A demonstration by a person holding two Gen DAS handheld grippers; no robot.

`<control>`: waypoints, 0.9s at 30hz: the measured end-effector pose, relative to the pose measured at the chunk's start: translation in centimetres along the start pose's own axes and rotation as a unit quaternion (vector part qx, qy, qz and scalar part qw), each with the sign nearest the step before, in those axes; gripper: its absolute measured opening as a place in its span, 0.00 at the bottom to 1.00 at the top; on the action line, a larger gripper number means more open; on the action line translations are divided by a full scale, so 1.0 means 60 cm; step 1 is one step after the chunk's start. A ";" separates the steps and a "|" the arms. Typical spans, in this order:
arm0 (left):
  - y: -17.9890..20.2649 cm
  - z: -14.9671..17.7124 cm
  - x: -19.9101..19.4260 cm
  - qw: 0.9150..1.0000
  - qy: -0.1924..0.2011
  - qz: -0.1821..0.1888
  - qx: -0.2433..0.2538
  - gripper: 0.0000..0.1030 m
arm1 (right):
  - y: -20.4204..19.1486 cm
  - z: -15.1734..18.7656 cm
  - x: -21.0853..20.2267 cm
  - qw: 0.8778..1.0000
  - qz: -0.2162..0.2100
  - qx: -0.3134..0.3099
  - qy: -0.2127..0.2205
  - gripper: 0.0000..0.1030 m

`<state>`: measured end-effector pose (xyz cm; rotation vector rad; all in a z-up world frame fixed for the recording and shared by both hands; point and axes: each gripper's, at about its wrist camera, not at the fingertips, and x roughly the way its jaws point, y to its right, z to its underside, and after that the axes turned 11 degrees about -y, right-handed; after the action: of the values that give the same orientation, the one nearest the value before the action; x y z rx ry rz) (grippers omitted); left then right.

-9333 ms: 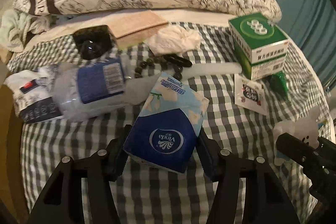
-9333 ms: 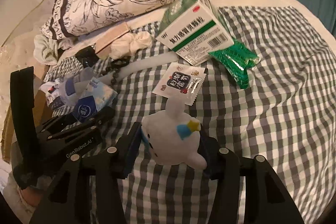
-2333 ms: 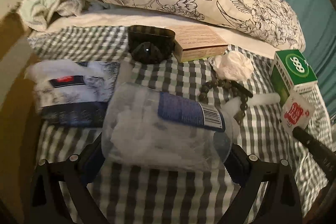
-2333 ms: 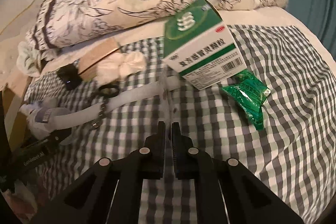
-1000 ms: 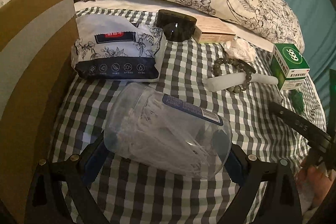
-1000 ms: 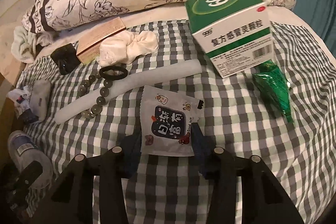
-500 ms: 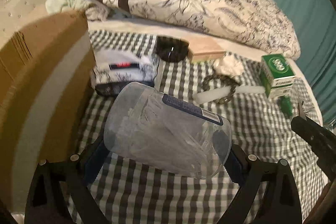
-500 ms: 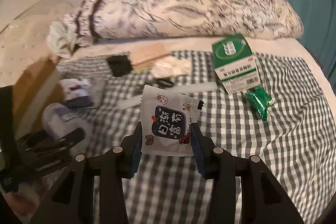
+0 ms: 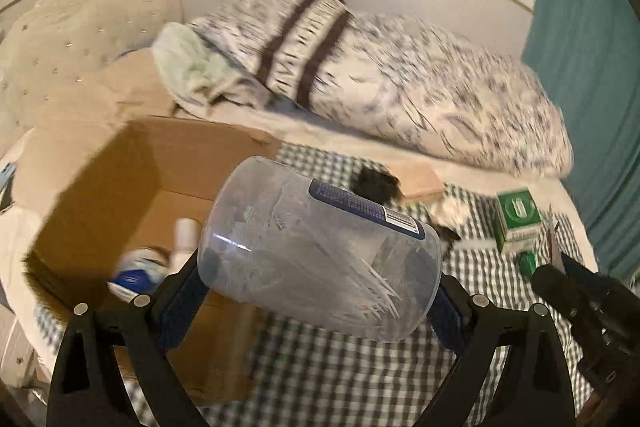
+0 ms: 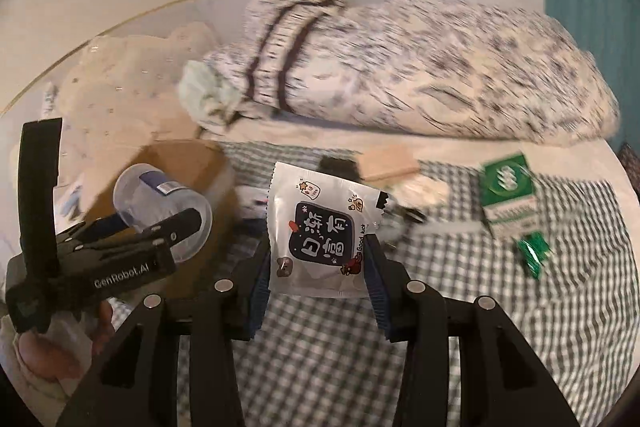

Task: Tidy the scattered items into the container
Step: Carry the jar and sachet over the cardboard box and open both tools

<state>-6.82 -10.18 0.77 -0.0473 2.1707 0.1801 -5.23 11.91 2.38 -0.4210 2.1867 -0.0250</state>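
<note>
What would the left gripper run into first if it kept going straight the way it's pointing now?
Probably the open cardboard box. The left gripper, shut on the clear plastic jar, points down over the box's near edge, so the box interior likely comes first, though motion blur leaves depth unclear.

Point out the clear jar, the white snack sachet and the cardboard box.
clear jar (image 9: 320, 259), left wrist view, its transparent side wall.
white snack sachet (image 10: 320, 231), right wrist view, its dark printed panel.
cardboard box (image 9: 120, 179), left wrist view, its inner wall.
</note>
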 end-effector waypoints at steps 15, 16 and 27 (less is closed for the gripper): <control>-0.274 -0.004 -0.002 0.992 -0.013 -0.084 -0.093 0.94 | -0.270 -0.067 0.081 0.990 -0.096 -0.099 -0.017 0.41; -0.286 -0.001 -0.001 0.992 -0.013 -0.085 -0.097 0.94 | -0.285 -0.070 0.089 0.989 -0.100 -0.104 -0.020 0.41; -0.325 0.000 0.048 0.990 -0.035 -0.084 -0.104 0.95 | -0.335 -0.086 0.173 0.986 -0.115 -0.106 -0.062 0.51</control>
<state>-6.50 -29.35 -3.77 -0.3369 2.0598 0.3050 -9.17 -10.93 0.85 -0.7753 2.0156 0.1062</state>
